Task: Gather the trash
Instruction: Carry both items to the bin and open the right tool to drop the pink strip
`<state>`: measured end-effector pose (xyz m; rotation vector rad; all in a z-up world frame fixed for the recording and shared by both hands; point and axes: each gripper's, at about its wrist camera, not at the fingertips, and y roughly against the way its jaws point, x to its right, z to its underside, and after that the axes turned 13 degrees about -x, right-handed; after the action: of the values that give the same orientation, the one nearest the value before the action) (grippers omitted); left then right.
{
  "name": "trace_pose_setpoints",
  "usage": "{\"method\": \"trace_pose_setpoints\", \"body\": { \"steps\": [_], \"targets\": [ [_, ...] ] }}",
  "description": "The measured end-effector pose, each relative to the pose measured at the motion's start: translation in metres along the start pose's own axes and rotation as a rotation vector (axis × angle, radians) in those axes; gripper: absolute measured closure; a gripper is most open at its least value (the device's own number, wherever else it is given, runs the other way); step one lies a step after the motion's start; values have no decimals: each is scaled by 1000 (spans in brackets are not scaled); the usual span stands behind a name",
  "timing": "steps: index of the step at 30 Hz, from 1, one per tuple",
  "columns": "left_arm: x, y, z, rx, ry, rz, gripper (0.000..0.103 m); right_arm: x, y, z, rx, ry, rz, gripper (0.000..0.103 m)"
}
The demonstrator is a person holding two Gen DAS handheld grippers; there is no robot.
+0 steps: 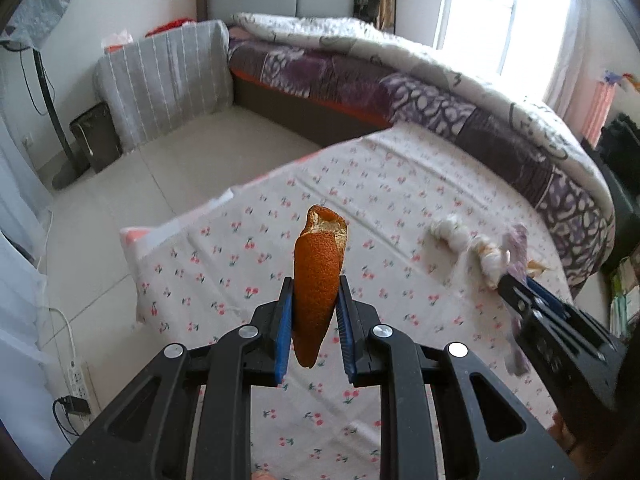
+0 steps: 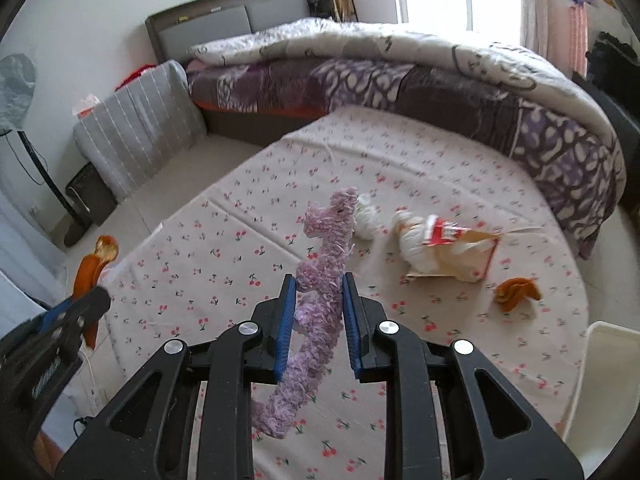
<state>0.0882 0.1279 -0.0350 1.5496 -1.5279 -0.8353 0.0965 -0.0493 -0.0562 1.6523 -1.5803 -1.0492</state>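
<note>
two pieces of trash are being held: an orange peel is being pinched in the closed left gripper, a purple fuzzy strip in the nearly closed right gripper. both are best being kept clamped while the dangling ends are being lifted clear of the wrapper and second peel lying ahead and right of the right gripper.

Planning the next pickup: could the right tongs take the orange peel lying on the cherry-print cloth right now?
Probably not: the right tongs are shut on the purple yarn. The path to the orange peel looks clear, but the yarn must be dropped first.
</note>
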Motion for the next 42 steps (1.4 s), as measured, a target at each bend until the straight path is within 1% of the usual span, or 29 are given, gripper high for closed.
{"method": "trace_pose_setpoints", "body": {
  "steps": [4,7,18,32,42],
  "targets": [
    [13,7,-1,23,-15,14,82,13,23,9,46,1,32,81],
    [26,10,0,29,-31,25,82,27,33,13,63,-9,49,80],
    [82,16,9,46,-118,68,82,70,61,21,94,-58,85,80],
    [140,19,19,46,-198,122,82,120,80,31,99,-125,135,79],
    [180,14,30,28,-263,153,82,163,91,42,92,-190,184,79]
  ]
}}
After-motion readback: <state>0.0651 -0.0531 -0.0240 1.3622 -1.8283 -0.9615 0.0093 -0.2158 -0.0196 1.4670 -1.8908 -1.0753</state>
